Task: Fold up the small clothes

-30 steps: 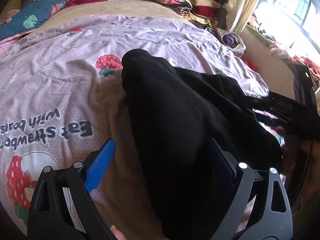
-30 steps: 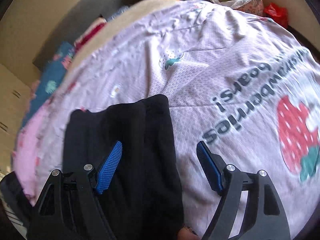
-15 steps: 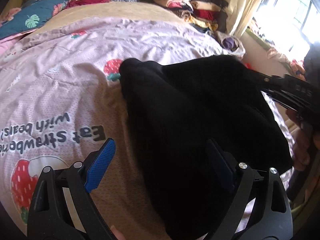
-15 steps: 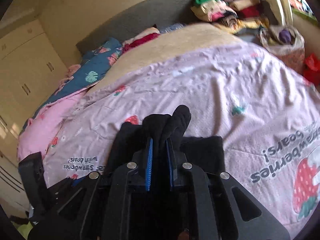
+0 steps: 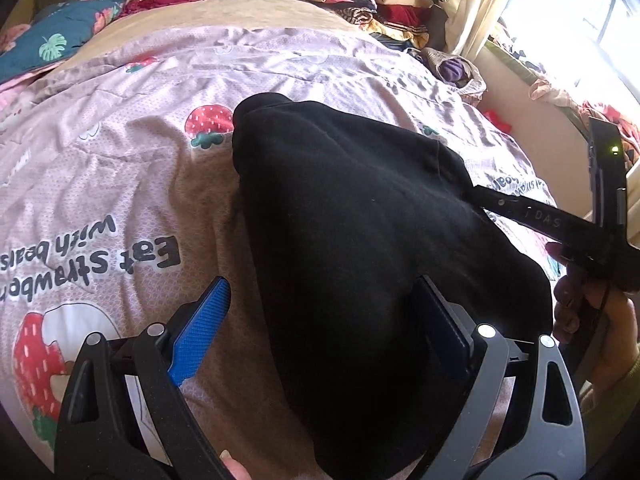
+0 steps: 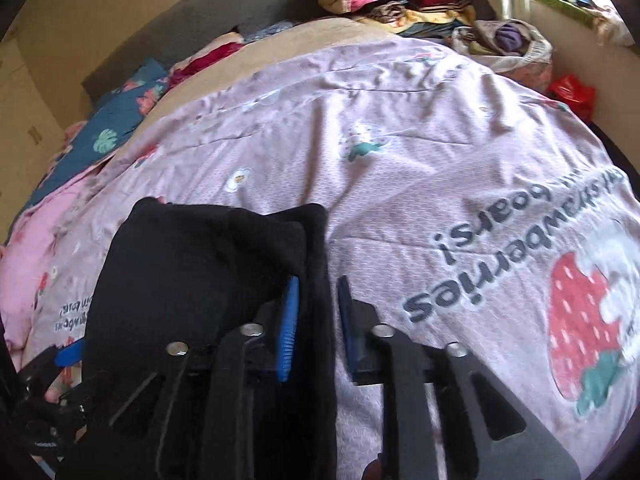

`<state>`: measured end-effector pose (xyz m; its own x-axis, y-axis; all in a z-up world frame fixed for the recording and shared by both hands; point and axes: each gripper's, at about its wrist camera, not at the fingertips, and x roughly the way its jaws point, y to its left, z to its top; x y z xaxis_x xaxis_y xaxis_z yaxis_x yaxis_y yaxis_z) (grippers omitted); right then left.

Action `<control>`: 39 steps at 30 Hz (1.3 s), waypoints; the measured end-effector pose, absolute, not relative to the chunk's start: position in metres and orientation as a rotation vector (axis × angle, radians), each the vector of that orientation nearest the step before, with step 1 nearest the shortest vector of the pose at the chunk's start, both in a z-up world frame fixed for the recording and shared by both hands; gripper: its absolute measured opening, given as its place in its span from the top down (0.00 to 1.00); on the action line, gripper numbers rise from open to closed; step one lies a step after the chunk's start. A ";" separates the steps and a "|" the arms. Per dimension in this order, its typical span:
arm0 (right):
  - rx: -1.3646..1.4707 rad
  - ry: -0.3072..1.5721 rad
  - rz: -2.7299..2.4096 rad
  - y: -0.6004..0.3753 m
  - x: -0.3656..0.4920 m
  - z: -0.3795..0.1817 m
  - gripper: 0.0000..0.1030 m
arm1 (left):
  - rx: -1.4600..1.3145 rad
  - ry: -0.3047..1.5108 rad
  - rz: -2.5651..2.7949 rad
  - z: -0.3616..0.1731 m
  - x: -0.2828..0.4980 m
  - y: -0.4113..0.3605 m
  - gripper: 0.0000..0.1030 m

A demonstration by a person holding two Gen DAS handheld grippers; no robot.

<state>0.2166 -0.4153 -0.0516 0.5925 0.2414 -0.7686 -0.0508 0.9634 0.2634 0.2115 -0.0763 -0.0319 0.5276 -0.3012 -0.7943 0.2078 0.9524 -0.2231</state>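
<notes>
The black garment [image 5: 360, 240] is a soft, matte, fleece-like piece of clothing; it lies on the bed, folded over itself into a long, narrow shape; its rounded far end sits just beside a printed strawberry; from the right wrist view [image 6: 208, 264] layered folds show along its right edge.
</notes>
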 end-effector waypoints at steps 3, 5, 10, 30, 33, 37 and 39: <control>0.246 0.917 0.169 -0.423 0.205 -0.046 0.55 | -0.105 0.966 -0.305 -0.030 0.209 -0.076 0.18; 0.264 0.896 0.173 -0.428 0.193 -0.038 0.44 | -0.109 0.963 -0.307 -0.027 0.207 -0.075 0.18; 0.287 0.825 0.183 -0.433 0.163 -0.009 0.25 | -0.109 0.945 -0.315 -0.015 0.197 -0.074 0.18; 0.174 0.630 0.242 -0.411 0.025 0.066 0.04 | -0.114 0.827 -0.315 0.043 0.121 -0.056 0.09; 0.155 0.618 0.237 -0.407 0.000 0.061 0.04 | -0.119 0.820 -0.323 0.042 0.103 -0.051 0.09; 0.141 0.609 0.223 -0.402 -0.025 0.051 0.04 | -0.123 0.807 -0.320 0.036 0.080 -0.045 0.09; 0.114 0.598 0.208 -0.398 -0.037 0.046 0.04 | -0.105 0.791 -0.308 0.032 0.067 -0.043 0.09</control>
